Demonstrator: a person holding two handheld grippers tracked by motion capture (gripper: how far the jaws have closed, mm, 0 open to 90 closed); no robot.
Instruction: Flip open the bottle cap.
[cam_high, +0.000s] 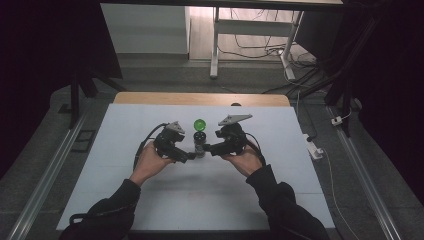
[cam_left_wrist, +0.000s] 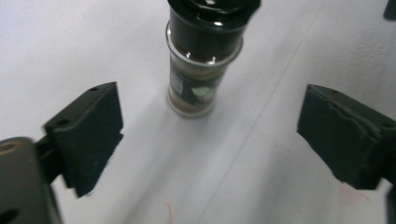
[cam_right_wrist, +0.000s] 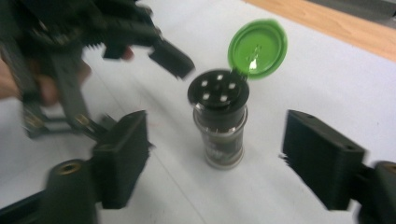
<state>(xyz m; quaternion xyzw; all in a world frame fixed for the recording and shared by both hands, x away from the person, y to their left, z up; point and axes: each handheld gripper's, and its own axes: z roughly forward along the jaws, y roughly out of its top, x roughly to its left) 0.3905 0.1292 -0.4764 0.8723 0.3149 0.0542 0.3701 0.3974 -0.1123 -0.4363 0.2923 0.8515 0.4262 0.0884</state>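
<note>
On the white table (cam_high: 150, 200), one spice jar (cam_right_wrist: 223, 126) stands between two released claws: left (cam_left_wrist: 205, 140), right (cam_right_wrist: 224, 158).

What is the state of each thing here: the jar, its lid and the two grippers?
Jar: upright on the white table, free, partly filled with something brown.
Lid: green, flipped open, hinged at the black sifter top.
Sifter top: uncovered, holes showing.
Left gripper: open, jaws apart, holding nothing, beside the jar.
Right gripper: open, jaws apart, holding nothing, beside the jar.
</note>
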